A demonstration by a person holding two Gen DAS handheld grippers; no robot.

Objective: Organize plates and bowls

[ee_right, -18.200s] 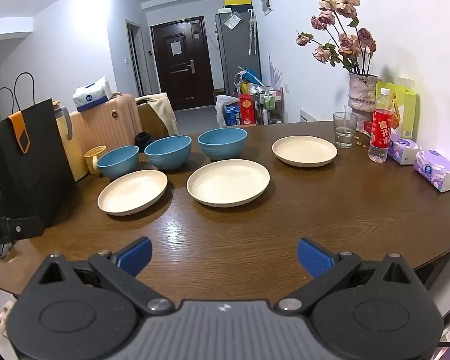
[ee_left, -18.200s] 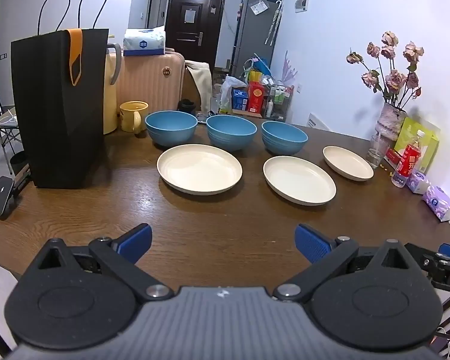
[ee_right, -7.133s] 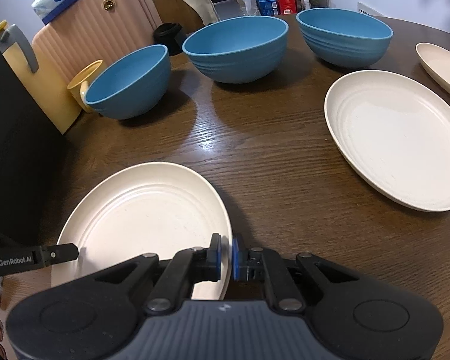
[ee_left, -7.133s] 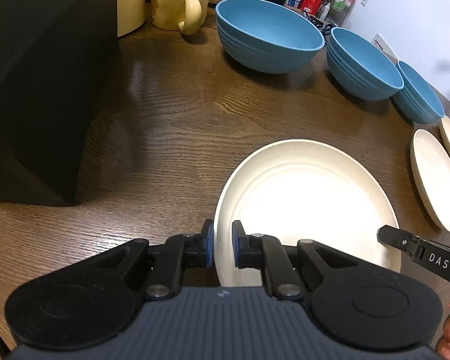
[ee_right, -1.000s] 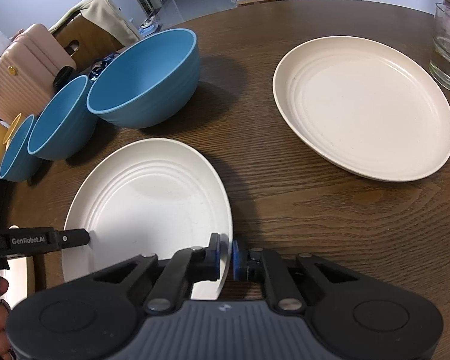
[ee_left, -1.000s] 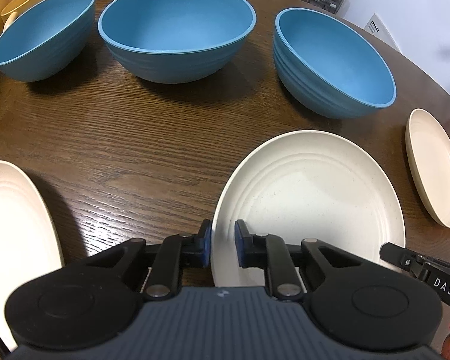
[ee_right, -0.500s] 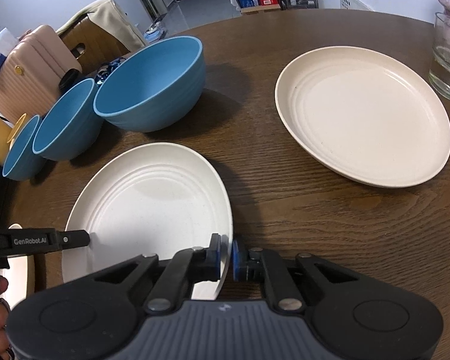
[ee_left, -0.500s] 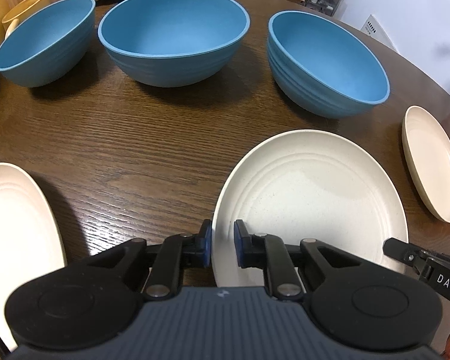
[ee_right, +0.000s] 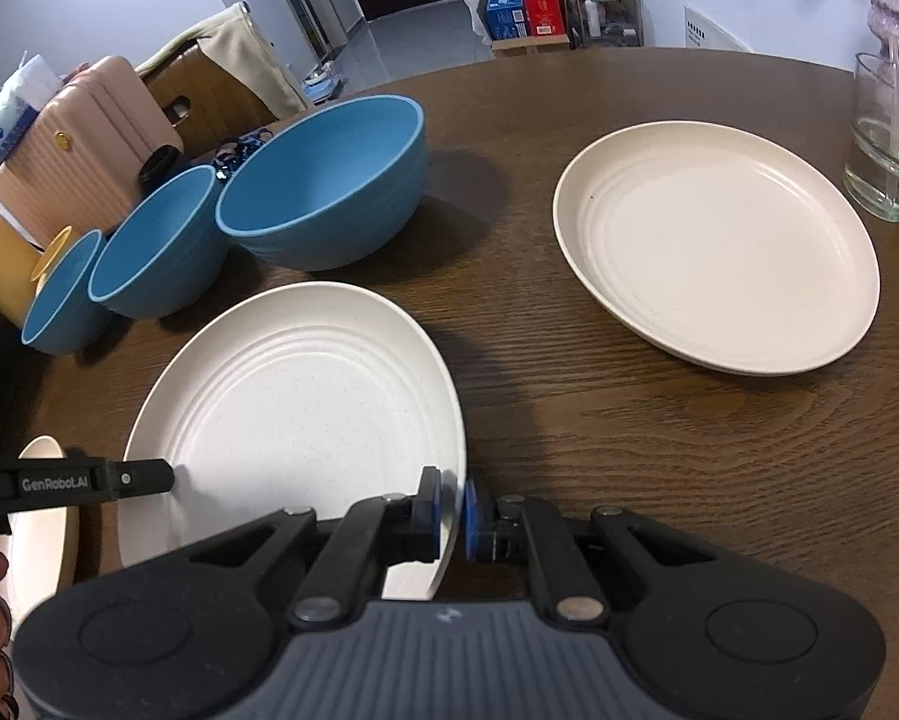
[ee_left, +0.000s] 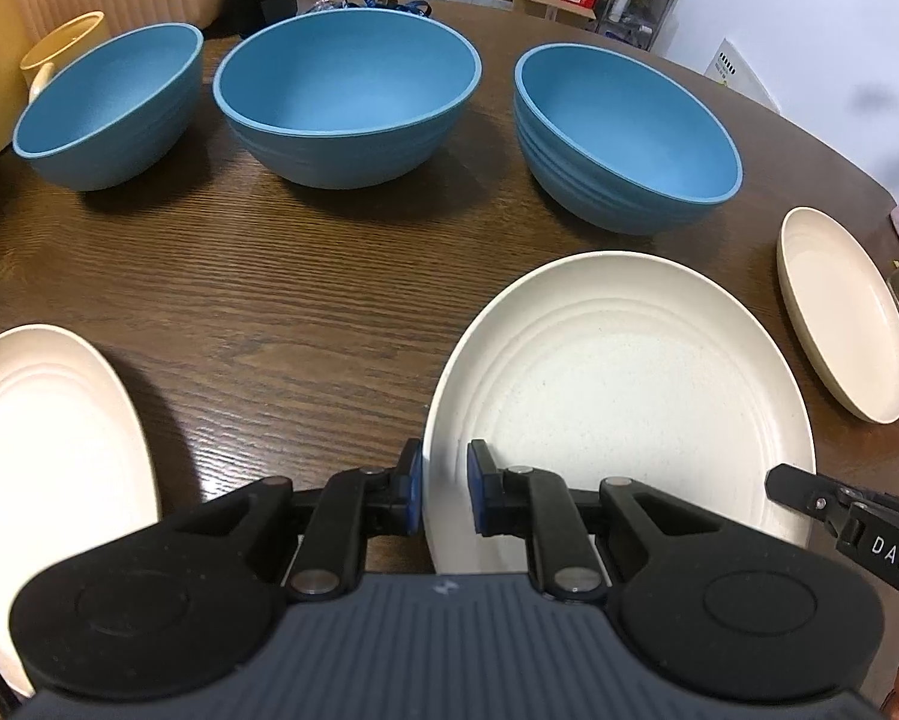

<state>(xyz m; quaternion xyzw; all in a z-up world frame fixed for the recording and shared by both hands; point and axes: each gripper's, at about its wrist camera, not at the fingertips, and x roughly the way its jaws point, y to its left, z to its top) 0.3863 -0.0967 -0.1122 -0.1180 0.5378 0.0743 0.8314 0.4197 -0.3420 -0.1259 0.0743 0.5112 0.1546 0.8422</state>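
Since a second ago both cameras sit slightly higher and farther back, and the held plate [ee_left: 623,372] shows a touch more of the surface [ee_left: 281,300] beyond it. Leftmost lies another cream plate [ee_left: 47,456], behind it three blue bowls [ee_left: 347,102] in a row. The left gripper [ee_left: 443,489] has its fingers pinching the held plate's near-left rim, and the right gripper [ee_right: 449,507] pinches its near-right rim. Farther right rests a third plate [ee_right: 719,246], apart, beside a glass [ee_right: 890,138].
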